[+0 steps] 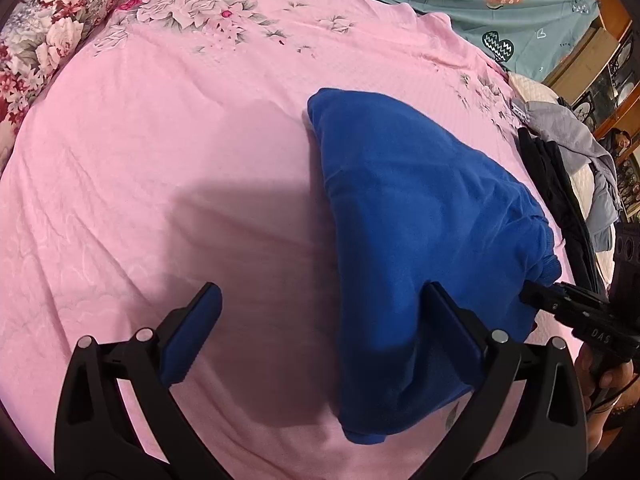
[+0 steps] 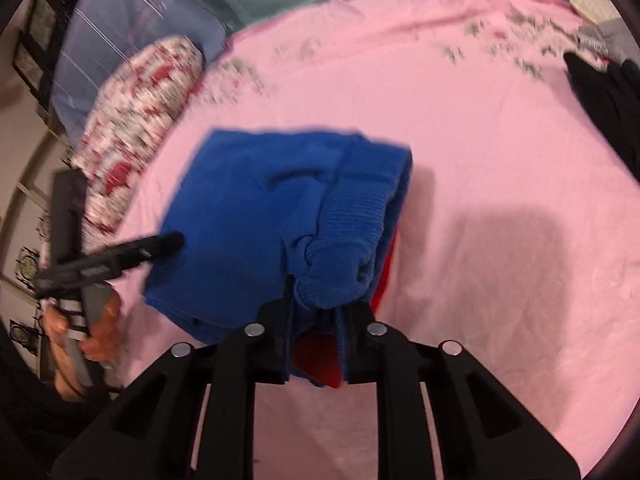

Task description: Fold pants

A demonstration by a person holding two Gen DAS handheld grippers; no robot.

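Blue pants (image 1: 404, 216) lie in a folded bundle on the pink bedsheet (image 1: 160, 160). My left gripper (image 1: 324, 300) is open and empty, its right finger over the near end of the pants and its left finger over bare sheet. My right gripper (image 2: 318, 304) is shut on the ribbed blue waistband (image 2: 344, 240), lifting that end; a red lining (image 2: 320, 356) shows underneath. The right gripper also shows in the left wrist view (image 1: 536, 296) at the pants' right edge. The left gripper shows in the right wrist view (image 2: 168, 244) beside the pants' left edge.
A floral pillow (image 1: 52, 40) lies at the far left of the bed. A teal quilt (image 1: 500, 8) lies along the back. Black clothing (image 1: 560, 200) and grey clothing (image 1: 580, 148) are piled at the right edge. Wooden furniture (image 1: 608, 40) stands beyond.
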